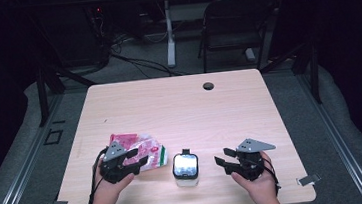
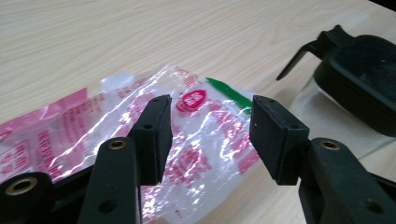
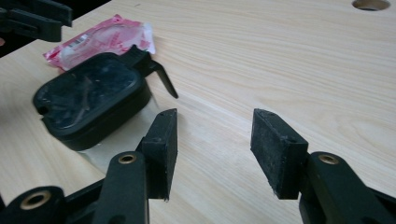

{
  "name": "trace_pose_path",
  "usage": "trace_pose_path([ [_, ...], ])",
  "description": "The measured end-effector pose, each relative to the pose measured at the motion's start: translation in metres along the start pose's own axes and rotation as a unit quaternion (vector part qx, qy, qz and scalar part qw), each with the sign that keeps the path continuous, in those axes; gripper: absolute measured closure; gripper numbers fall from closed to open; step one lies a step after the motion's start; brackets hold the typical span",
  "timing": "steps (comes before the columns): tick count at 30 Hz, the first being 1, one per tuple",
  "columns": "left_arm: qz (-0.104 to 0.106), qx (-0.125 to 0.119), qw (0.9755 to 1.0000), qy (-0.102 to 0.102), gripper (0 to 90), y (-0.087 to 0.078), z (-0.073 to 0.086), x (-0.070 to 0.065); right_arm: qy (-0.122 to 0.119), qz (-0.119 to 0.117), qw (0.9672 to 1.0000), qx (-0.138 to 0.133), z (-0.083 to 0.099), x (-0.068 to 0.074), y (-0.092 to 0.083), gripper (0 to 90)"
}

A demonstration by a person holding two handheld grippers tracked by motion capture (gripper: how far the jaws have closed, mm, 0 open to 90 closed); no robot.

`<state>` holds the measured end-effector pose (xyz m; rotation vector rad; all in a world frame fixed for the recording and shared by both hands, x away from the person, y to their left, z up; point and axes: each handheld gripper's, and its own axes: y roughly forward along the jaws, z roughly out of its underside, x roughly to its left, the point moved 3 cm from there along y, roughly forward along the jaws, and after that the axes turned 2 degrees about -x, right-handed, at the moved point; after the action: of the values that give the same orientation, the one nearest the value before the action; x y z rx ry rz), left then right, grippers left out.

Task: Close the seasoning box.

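While both grippers hover apart, nothing gripped yet; work barely begun. Left gripper [image 1: 135, 162] over packet [image 2: 140, 135], jaws parted, empty, pads clear of film. Right gripper [image 1: 226, 160] jaws wide, empty, beside jar [image 1: 185, 170]. Packet: crinkled clear-pink plastic, flat on table [image 1: 179, 107], left of black-lidded jar.

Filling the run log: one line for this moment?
left gripper: open over plastic bag | right gripper: open, empty | lidded container: between them

pale wooden table [image 1: 179, 107] carries 1 crinkled pink-and-clear bag [image 1: 141, 153] and 1 black-lidded container [image 1: 185, 168].
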<state>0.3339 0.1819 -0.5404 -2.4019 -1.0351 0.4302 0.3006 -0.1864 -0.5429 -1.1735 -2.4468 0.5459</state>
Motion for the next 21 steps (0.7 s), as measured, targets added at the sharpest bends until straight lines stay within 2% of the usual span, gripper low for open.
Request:
trace_pose_path([
  [4, -0.011, -0.003, 0.9999, -0.011, 48.9, -0.001, 0.002, 0.008, 0.01, 0.009, 0.9999, 0.004, 0.004, -0.007, 0.002, 50.6],
  [12, -0.029, -0.004, 0.9992, -0.028, 49.0, -0.002, 0.007, 0.021, 0.011, 0.018, 0.9996, 0.019, 0.011, -0.014, 0.007, 50.3],
  [21, -0.039, 0.006, 0.9985, -0.038, 48.9, 0.0, 0.013, 0.027, 0.011, 0.023, 0.9991, 0.034, 0.02, -0.017, 0.018, 49.8],
])
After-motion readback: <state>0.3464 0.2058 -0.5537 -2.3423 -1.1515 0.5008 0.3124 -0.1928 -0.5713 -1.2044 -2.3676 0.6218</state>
